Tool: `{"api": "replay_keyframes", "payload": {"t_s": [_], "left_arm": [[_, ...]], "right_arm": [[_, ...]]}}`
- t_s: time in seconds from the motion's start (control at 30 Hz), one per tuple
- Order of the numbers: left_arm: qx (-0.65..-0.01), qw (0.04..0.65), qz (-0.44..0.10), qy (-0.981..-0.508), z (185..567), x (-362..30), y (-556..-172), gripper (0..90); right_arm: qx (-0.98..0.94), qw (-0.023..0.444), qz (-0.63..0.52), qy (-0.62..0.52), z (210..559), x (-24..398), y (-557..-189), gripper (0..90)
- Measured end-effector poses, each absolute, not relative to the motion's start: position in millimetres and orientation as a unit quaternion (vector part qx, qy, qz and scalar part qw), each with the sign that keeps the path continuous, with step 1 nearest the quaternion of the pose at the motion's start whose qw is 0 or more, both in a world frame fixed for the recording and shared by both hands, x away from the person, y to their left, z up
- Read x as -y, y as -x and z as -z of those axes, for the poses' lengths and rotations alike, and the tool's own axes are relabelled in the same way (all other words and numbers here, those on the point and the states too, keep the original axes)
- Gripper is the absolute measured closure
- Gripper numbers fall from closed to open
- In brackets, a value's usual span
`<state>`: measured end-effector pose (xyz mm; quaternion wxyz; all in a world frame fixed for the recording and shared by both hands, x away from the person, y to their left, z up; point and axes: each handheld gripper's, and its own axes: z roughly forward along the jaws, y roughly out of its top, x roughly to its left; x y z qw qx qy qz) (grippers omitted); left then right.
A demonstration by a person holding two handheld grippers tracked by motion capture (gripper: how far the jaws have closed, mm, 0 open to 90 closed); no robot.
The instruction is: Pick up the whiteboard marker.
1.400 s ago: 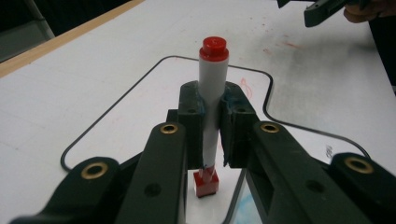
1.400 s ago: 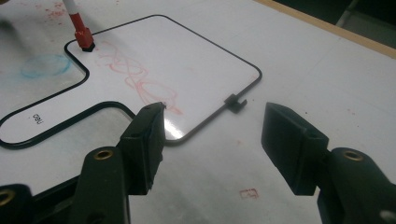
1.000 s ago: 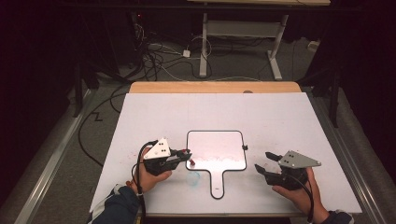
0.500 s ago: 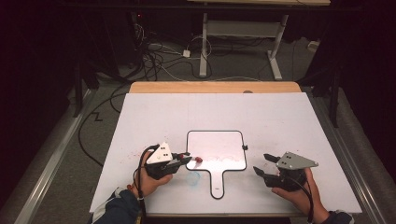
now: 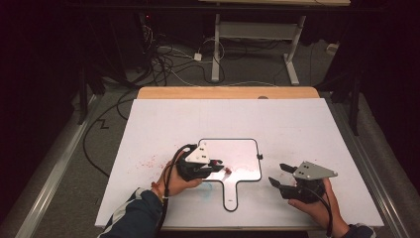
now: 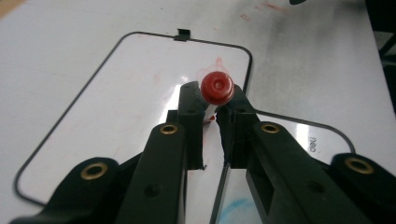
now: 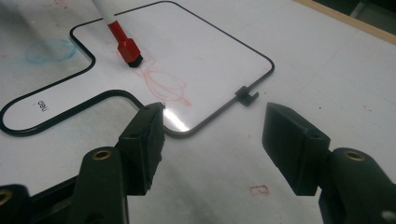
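A: Left hand-held gripper (image 5: 221, 168)?
B: Clamped on a red marker (image 6: 216, 88). In the left gripper view the marker's round red end sticks up between the two black jaws, pinched from both sides.

A: Where's the marker relative to the whiteboard (image 5: 242, 148)?
B: Over the board's lower left part, just above where the handle joins. In the right gripper view the marker (image 7: 122, 43) comes in tilted from the top, red cap end down, dark tip touching the board surface right at a faint red scribble (image 7: 166, 84).

A: Board itself?
B: Small white paddle-shaped board with a thin black edge and a handle pointing toward the person; lies flat on the white worktop (image 5: 307, 124). Little black clip (image 5: 259, 156) on its right edge. Handle has small printed lettering (image 7: 45, 104).

A: Right hand-held gripper (image 5: 277, 174)?
B: Jaws apart, nothing between them. Sits right of the board, just off its lower right corner, pointing toward it. In the right gripper view the jaws frame the board's corner and bare worktop.

A: Other marks?
B: Red specks (image 5: 148, 161) on the worktop left of the board, bluish smudge (image 7: 49, 50) beside the handle, tiny red box mark (image 7: 258, 190) on the worktop by the right jaw.

A: Hands?
B: Left hand (image 5: 173, 181) in a dark sleeve with light stripes, left of the handle; right hand (image 5: 317, 203) to the right of it.
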<state>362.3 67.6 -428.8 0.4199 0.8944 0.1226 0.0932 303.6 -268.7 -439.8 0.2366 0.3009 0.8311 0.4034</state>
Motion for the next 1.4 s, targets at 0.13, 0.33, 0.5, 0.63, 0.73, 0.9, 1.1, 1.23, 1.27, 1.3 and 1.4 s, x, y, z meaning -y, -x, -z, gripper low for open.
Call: {"api": "replay_keyframes", "payload": {"t_s": [0.13, 0.33, 0.5, 0.63, 0.73, 0.9, 1.1, 1.23, 1.27, 1.3, 1.4], "left_arm": [[-0.12, 0.41, -0.068, -0.902, 423.6, -53.2, -370.7, 78.5], [-0.089, 0.391, -0.068, -0.914, 417.6, -22.7, -372.5, 78.5], [-0.072, 0.389, -0.078, -0.915, 417.4, 1.4, -371.5, 78.5], [-0.067, 0.39, -0.083, -0.915, 418.3, 9.3, -369.9, 78.5], [-0.068, 0.382, -0.081, -0.918, 417.5, 3.3, -369.3, 78.4], [-0.09, 0.37, -0.086, -0.921, 415.8, -30.1, -367.0, 78.5], [-0.116, 0.356, -0.084, -0.924, 414.8, -86.9, -358.4, 78.4], [-0.126, 0.349, -0.083, -0.925, 414.3, -112.6, -352.3, 78.5], [-0.127, 0.351, -0.084, -0.924, 414.8, -116.3, -351.1, 78.4], [-0.128, 0.352, -0.082, -0.923, 415.5, -118.8, -350.3, 78.4], [-0.132, 0.356, -0.086, -0.921, 417.1, -118.7, -350.3, 78.4]], "right_arm": [[-0.834, 0.235, -0.401, -0.298, 440.3, 268.4, -303.1, 39.6], [-0.835, 0.235, -0.4, -0.297, 440.4, 267.8, -302.7, 39.6], [-0.832, 0.237, -0.403, -0.299, 439.1, 270.2, -303.1, 39.5], [-0.833, 0.237, -0.402, -0.298, 439.0, 270.6, -303.0, 39.5], [-0.832, 0.236, -0.404, -0.299, 439.0, 270.9, -302.7, 39.5], [-0.829, 0.237, -0.405, -0.303, 437.9, 273.1, -302.3, 39.5], [-0.829, 0.238, -0.404, -0.305, 437.2, 273.2, -302.2, 39.4], [-0.828, 0.239, -0.404, -0.307, 437.3, 272.5, -303.5, 39.4], [-0.827, 0.239, -0.404, -0.309, 437.2, 272.2, -303.8, 39.4], [-0.827, 0.24, -0.404, -0.308, 437.1, 271.9, -304.1, 39.4], [-0.828, 0.24, -0.402, -0.308, 436.8, 271.0, -305.1, 39.4]]}}
